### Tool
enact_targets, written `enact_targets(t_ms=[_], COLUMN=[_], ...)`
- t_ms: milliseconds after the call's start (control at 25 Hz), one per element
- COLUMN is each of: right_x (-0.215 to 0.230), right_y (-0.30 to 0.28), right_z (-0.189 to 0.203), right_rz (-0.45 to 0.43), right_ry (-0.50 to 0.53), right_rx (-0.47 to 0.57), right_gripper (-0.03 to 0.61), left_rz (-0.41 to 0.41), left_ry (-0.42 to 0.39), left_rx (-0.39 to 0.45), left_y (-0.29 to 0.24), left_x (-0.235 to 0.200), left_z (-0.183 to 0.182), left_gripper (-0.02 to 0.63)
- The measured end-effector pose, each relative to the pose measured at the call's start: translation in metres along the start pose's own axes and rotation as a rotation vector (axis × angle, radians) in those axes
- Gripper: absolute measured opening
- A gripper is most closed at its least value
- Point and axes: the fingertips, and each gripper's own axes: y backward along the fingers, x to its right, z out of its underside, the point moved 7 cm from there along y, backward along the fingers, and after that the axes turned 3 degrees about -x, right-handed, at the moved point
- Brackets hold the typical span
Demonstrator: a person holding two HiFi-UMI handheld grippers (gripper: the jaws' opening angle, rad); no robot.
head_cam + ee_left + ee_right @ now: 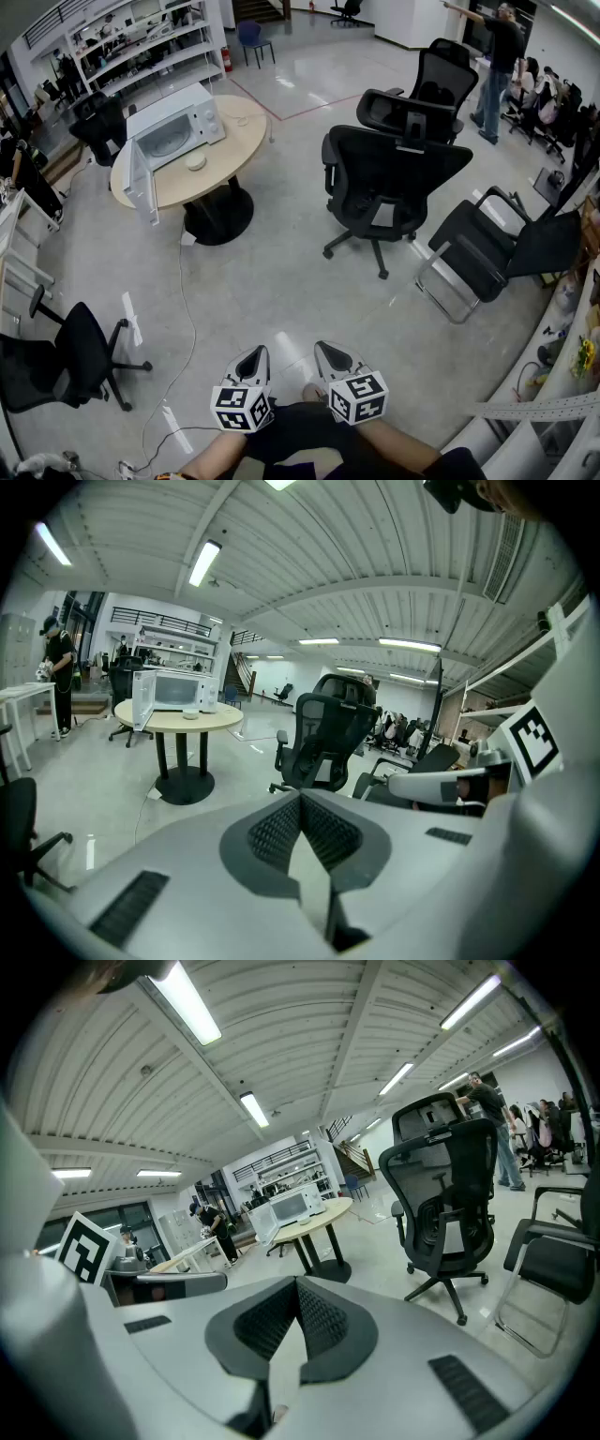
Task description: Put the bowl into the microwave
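On the far table (240, 131): microwave (178, 125) with door swung open, bowl (195, 162) just in front. Well apart, down near: left gripper (254, 364), jaws together, empty; right gripper (329, 359), same.

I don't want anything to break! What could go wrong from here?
1. A cable trails across the floor toward the round table; the person might trip on it while walking over.
2. The microwave door stands open at the table edge; an arm could bump it.
3. The left gripper and right gripper are both shut; unless opened, they might push the small bowl instead of grasping it.
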Motion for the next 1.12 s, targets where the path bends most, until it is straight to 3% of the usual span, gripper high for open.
enact_targets(t_ms=[400, 880, 1120], right_x=[0.001, -0.014, -0.009], right_y=[0.008, -0.014, -0.034], right_z=[-0.002, 0.005, -0.007], right_rz=[-0.001, -0.079, -0.046], right_ry=[0.019, 0.018, 0.035], right_rx=[-0.008, -0.063, -0.069], right_gripper=[0.015, 0.015, 0.015], left_rz=[0.005, -0.084, -0.048], left_ry=[0.006, 0.059, 0.069], left_rx=[0.005, -0.008, -0.008], left_y=[0.001, 0.019, -0.006], left_x=[0.008, -0.013, -0.029], left_z=[-0.001, 0.011, 0.001], left_gripper=[0.044, 0.044, 0.044])
